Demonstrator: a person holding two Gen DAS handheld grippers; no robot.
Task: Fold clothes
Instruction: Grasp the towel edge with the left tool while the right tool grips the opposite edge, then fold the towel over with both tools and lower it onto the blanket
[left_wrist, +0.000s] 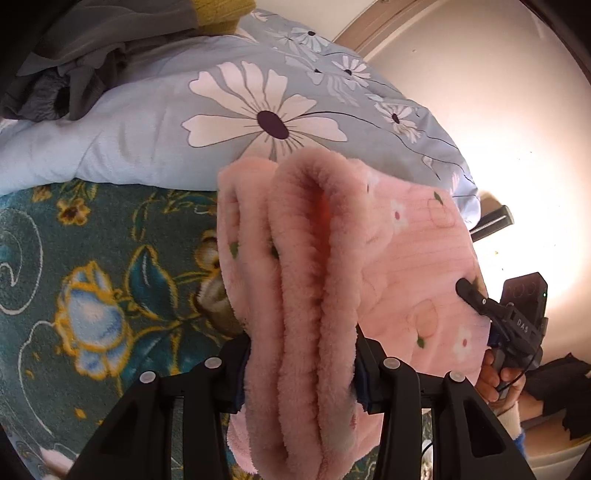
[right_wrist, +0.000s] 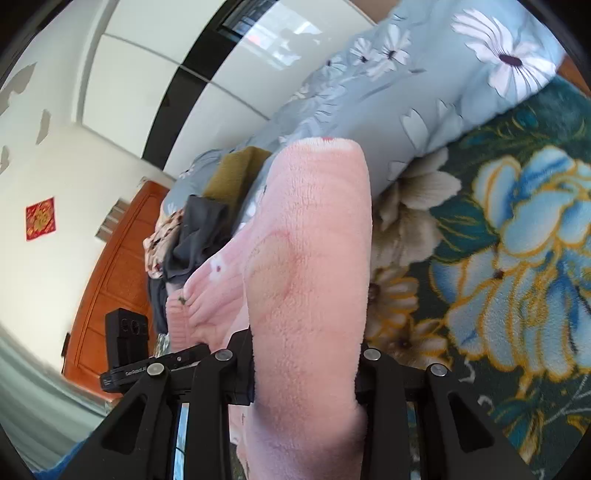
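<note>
While both my left gripper (left_wrist: 301, 373) and right gripper (right_wrist: 304, 373) clamp the pink garment (left_wrist: 332, 258), its folded length extends straight ahead above the bedspread (left_wrist: 92, 277).

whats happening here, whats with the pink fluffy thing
A person is folding a pink fleece garment over a bed, with a handheld gripper in each hand. The left gripper and the right gripper are each clamped on bunched folds of it, above the teal floral blanket.

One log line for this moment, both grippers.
left gripper: shut on folded pink fleece garment | right gripper: shut on same garment | garment: held over teal floral blanket
</note>
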